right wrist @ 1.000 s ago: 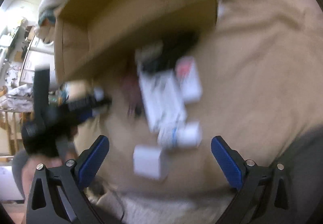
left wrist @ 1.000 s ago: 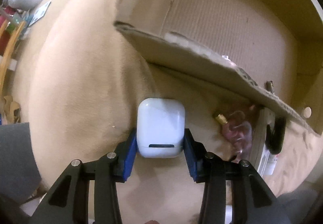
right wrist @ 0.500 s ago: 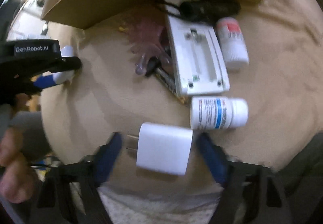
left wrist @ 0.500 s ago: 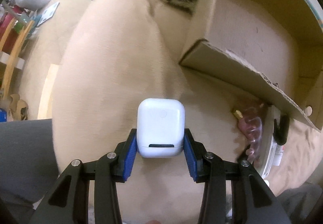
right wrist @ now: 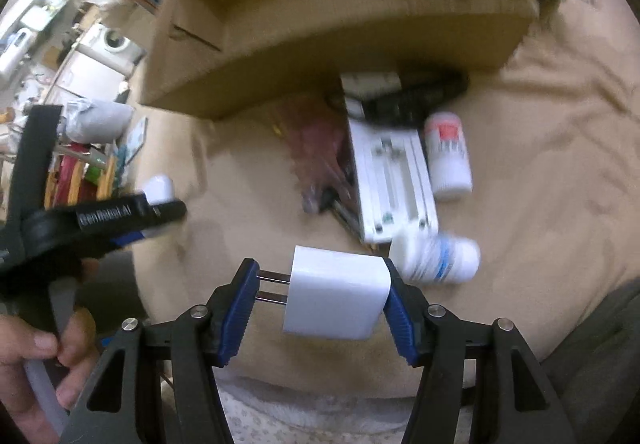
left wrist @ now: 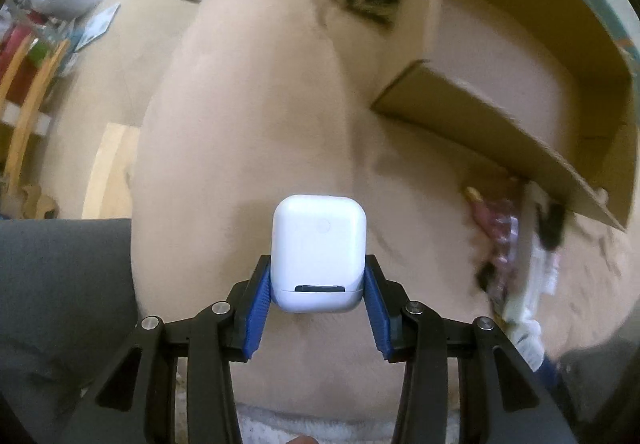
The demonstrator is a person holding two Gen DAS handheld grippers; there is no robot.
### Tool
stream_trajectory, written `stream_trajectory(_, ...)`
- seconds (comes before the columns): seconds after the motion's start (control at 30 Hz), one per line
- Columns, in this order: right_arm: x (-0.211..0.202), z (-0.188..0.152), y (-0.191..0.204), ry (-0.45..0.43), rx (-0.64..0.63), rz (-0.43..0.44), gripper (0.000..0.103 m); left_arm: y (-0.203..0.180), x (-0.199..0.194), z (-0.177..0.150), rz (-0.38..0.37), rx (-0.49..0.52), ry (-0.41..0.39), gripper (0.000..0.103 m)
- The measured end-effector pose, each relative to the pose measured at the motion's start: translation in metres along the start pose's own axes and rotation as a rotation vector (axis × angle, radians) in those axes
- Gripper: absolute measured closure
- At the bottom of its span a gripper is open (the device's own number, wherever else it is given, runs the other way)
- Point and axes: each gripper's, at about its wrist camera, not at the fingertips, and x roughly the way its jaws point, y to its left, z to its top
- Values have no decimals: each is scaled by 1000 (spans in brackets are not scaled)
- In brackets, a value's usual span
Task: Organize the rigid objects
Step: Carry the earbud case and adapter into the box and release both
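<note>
The left gripper [left wrist: 318, 298] is closed on a white earbud case [left wrist: 319, 252]. Its blue pads [left wrist: 256, 308] press the two sides of the case near its lower end, and the case stands upright between them, above the beige bed cover [left wrist: 248, 116]. This grip is the same as one second ago. What differs in the left wrist view is the background: the cardboard box [left wrist: 500, 92] now sits further to the upper right, and more of the bed cover and the floor shows on the left.

The right gripper [right wrist: 318, 298] has changed more. One second ago its jaws were wide open over the objects, and half a second ago they stood on either side of the white charger [right wrist: 336, 294] lying on the cover. Now they are closed on the charger, about half way shut. The right pad touches the flat end of the charger, and the left pad meets the tips of its two metal prongs [right wrist: 272, 286], which point to the left.

Behind the charger, a white bottle [right wrist: 436, 258] with blue print lies on its side, just beside a long white device [right wrist: 394, 180]. Another white bottle with a red label [right wrist: 446, 152] lies to the right of the device. A black object [right wrist: 412, 100] rests at the far end, close to the open box [right wrist: 320, 44]. The picture is blurred here, so I cannot tell the pink item [right wrist: 316, 140] exactly.
</note>
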Motion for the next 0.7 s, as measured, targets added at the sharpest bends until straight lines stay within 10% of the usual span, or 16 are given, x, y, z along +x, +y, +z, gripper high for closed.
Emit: stream_trajectory(0.7,-86,71,-22,-348,-137,23,40,-28,-122,18,-33,175,-404,63)
